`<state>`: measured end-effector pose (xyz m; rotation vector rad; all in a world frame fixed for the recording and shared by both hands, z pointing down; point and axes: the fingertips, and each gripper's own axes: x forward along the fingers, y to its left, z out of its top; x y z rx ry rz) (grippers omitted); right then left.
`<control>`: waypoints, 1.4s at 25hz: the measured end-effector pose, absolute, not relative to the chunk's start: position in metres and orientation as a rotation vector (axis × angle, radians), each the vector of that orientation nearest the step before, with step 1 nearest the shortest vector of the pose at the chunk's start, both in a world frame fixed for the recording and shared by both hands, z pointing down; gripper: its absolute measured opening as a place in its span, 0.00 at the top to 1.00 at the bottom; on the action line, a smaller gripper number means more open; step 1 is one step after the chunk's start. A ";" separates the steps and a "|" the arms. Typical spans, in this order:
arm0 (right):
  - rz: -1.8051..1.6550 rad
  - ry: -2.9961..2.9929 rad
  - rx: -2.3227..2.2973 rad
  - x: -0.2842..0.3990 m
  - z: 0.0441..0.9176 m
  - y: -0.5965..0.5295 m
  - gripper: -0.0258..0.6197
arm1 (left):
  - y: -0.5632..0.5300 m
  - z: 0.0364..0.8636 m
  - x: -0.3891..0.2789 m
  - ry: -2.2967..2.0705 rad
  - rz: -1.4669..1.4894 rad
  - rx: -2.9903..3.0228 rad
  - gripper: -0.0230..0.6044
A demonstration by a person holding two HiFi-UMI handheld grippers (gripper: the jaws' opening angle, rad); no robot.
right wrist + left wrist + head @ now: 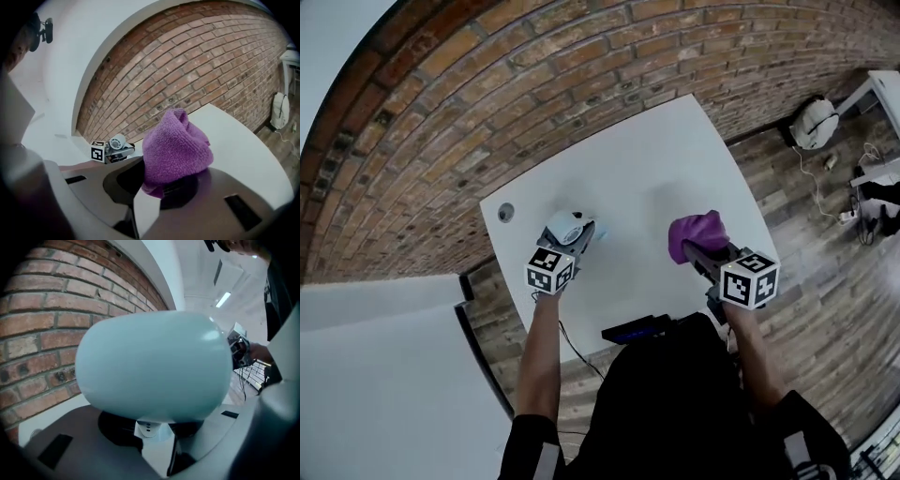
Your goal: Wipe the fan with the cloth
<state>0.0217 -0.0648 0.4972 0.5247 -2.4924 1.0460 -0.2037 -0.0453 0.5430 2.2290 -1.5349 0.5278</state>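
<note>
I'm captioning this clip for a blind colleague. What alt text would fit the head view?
Seen from above, a person holds a small pale-blue fan in the left hand-held gripper and a bunched purple cloth in the right hand-held gripper. Both are over a white table that stands beside a brick wall.
</note>
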 end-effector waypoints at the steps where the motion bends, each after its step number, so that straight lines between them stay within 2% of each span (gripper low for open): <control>1: 1.061 -2.483 0.531 0.025 0.501 -0.070 0.85 | -0.056 0.552 -0.205 -1.520 0.560 2.237 0.71; 9: 1.107 -2.434 0.524 0.037 0.522 -0.100 0.85 | -0.107 0.596 -0.194 -1.287 0.886 2.403 0.71; 14: 1.102 -2.426 0.474 0.029 0.524 -0.101 0.85 | -0.114 0.598 -0.194 -1.202 0.914 2.441 0.71; 24: 1.091 -2.421 0.379 0.005 0.521 -0.086 0.85 | -0.115 0.601 -0.198 -1.304 0.892 2.398 0.71; 25: 1.091 -2.422 0.375 0.004 0.521 -0.084 0.85 | -0.115 0.602 -0.199 -1.305 0.893 2.399 0.70; 27: 1.104 -2.423 0.368 0.004 0.519 -0.083 0.85 | -0.114 0.600 -0.202 -1.325 0.902 2.408 0.51; 29: 1.140 -2.423 0.363 0.006 0.518 -0.082 0.85 | -0.109 0.598 -0.210 -1.361 0.909 2.393 0.41; 32: 1.259 -2.422 0.360 0.007 0.517 -0.079 0.85 | -0.082 0.594 -0.233 -1.479 0.804 2.269 0.40; 35: 1.485 -2.437 0.345 0.009 0.507 -0.072 0.85 | -0.030 0.573 -0.254 -1.663 0.337 2.048 0.40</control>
